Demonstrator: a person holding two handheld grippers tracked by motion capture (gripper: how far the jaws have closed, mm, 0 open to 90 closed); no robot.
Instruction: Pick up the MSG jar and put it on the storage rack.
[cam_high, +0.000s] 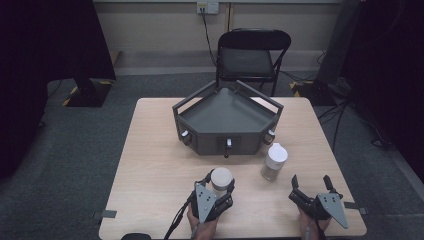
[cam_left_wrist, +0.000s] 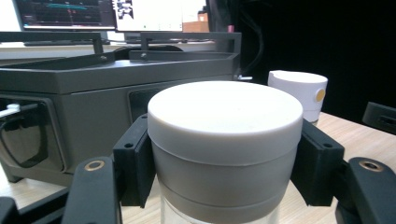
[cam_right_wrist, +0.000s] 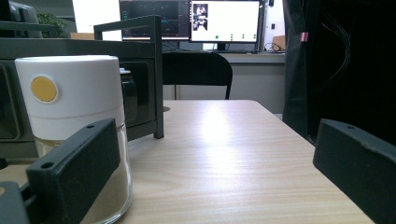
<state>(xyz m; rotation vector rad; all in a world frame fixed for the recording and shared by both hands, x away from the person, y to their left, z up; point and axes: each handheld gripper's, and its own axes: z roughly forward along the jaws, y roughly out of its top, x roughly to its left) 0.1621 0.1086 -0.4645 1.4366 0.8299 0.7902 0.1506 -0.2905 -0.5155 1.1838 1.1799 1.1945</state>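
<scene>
Left tool (cam_high: 216, 186) pinching an upright white-lidded jar (cam_high: 221, 178) at the bench's (cam_high: 150, 165) near edge, with the grey tray (cam_high: 227, 117) straight ahead; right tool (cam_high: 311, 187) spread and empty, a second jar (cam_high: 274, 161) standing near, ahead and to its left; no legible labels.

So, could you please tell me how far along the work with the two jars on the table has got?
Done: the left claw is shut on the grey-lidded jar, pads pressing its lid from both sides. In hand: that jar, seemingly still standing on the table. Left: the right claw is open beside the white-lidded jar, not gripping it, and the grey tray behind holds neither jar, if that is their destination.
</scene>
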